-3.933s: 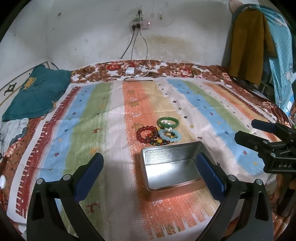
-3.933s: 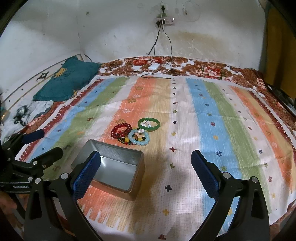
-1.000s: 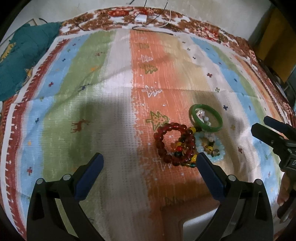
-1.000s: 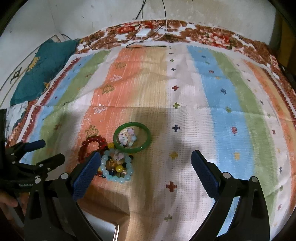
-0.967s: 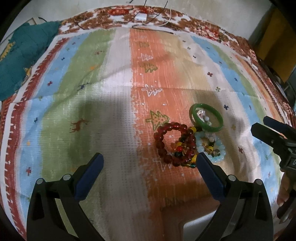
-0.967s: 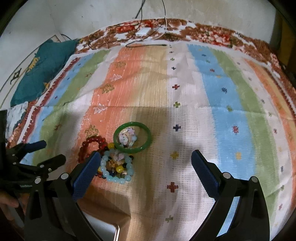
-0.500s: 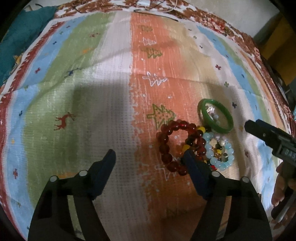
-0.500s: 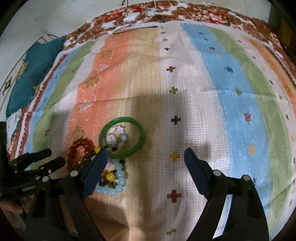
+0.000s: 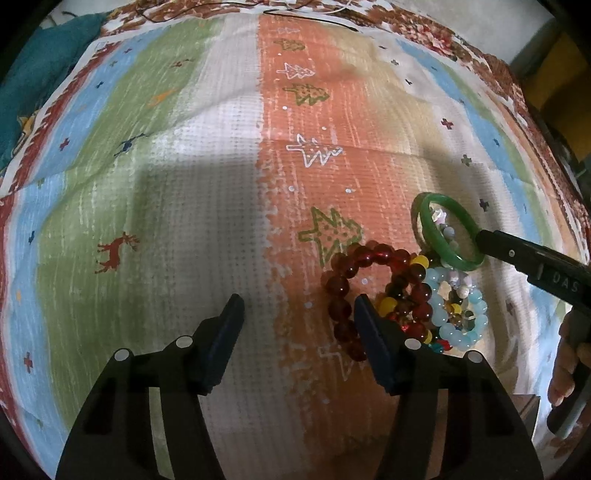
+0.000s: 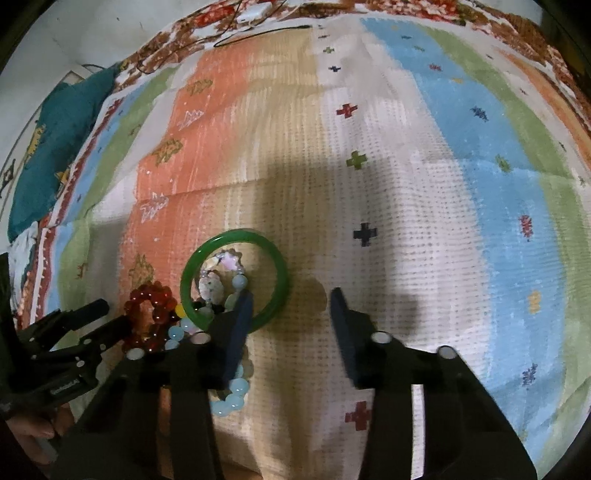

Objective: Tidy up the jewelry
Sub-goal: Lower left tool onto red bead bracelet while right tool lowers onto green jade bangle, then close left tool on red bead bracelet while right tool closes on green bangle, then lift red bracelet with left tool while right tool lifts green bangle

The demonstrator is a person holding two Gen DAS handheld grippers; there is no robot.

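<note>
A pile of bracelets lies on the striped bedspread [image 9: 184,184]: a green bangle [image 9: 439,247] [image 10: 280,280], a dark red bead bracelet [image 9: 341,288] [image 10: 147,299], a pale blue bead bracelet [image 9: 469,332] [image 10: 229,402] and a multicoloured bead strand [image 9: 402,299]. My left gripper [image 9: 297,306] is open, low over the cloth, its right finger at the red bracelet's edge. My right gripper [image 10: 290,299] is open, its left finger over the bangle's near rim. The tin box shows only as a corner [image 9: 524,402].
A teal cushion [image 10: 55,129] lies at the bed's far left. A cable and white charger [image 10: 255,18] lie at the head of the bed. A floral border [image 9: 443,40] runs along the far edge. A yellow cloth [image 9: 561,85] hangs at the right.
Both grippers have come down closer to the bracelets and their jaws have narrowed. The right gripper's left finger now reaches the green bangle. The tin box has dropped almost out of view.
</note>
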